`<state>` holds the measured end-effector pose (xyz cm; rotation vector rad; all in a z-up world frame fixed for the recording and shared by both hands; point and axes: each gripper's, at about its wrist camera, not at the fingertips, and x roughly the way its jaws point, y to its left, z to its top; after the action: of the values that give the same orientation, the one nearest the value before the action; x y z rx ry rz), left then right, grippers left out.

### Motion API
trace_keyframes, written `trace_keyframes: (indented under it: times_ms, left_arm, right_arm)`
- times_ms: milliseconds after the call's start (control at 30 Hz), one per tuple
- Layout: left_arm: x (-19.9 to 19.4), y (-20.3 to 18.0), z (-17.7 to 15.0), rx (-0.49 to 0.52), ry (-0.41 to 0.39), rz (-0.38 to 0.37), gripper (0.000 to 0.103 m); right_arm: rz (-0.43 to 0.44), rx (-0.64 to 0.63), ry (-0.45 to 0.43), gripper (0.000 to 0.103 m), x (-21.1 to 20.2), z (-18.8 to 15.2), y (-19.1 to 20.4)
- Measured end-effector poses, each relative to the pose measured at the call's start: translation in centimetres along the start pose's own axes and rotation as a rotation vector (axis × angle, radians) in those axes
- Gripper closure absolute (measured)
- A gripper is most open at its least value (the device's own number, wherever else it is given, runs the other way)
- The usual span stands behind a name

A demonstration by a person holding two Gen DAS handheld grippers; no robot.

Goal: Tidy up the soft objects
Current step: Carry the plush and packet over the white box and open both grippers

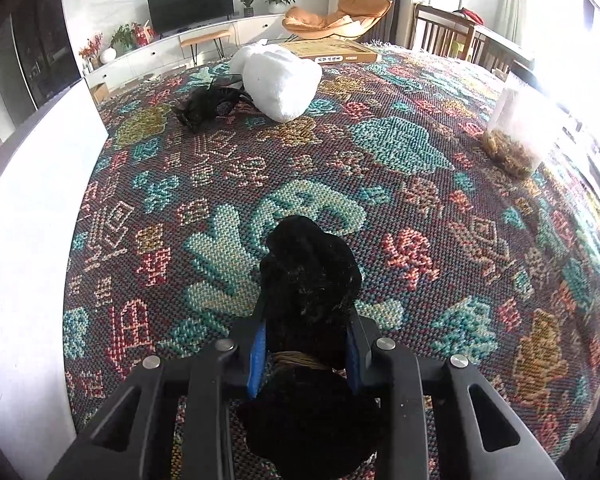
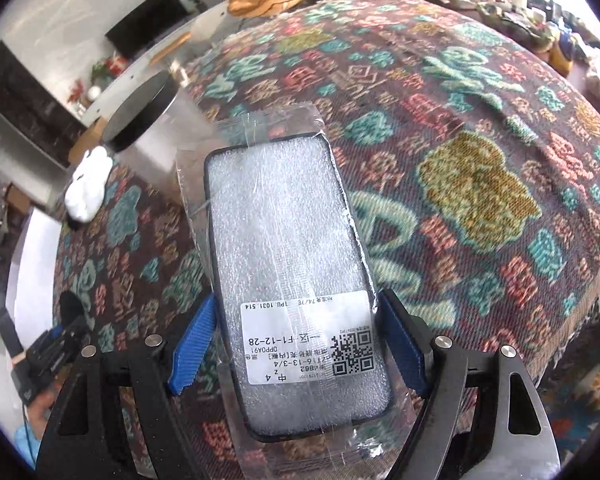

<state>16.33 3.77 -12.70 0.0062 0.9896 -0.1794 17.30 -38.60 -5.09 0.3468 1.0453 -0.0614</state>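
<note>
Left gripper (image 1: 308,332) clamped on black plush toy (image 1: 310,264); right gripper (image 2: 300,340) clamped on bagged phone case (image 2: 288,240); white plush (image 1: 280,80) at 12 o'clock.

A plush bundle (image 1: 310,276) sits between the left jaws (well ahead lie a pillow (image 1: 278,80) and a hair clip (image 1: 210,106)), a bagged phone case (image 2: 292,264) between the right.

A bench under a woven patterned cloth (image 1: 380,152) carries the things; far ahead of the left hand-held gripper (image 1: 306,320) lie a white plush (image 1: 278,76) and a black feathery piece (image 1: 208,106), touching. A flat box (image 1: 332,50) sits beyond; a clear jar (image 1: 516,128) stands ahead-right.
</note>
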Motion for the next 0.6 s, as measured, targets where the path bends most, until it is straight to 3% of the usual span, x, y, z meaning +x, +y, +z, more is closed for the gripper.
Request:
trace_keyframes:
  times_ms: [167, 300, 433, 600]
  left_arm:
    - [-4.6, 1.9, 1.0, -0.116, -0.057, -0.15, 0.074]
    - [-11.3, 5.6, 1.1, -0.193, -0.147, -0.213, 0.074]
    - [-17.2, 11.7, -0.4, -0.24, -0.213, -0.106, 0.074]
    - [-22.0, 20.8, -4.5, -0.32, -0.23, 0.135, 0.073]
  right_arm:
    - [0.001, 0.026, -0.083, 0.022, -0.7, 4.9, -0.1]
    - [0.075, -0.115, -0.139, 0.022, -4.3, 5.4, 7.1]
    - [0.291, -0.276, -0.091, 0.022, -6.3, 2.0, 18.8]
    - [0.65, -0.41, 0.097, 0.021, -6.3, -5.5, 34.9]
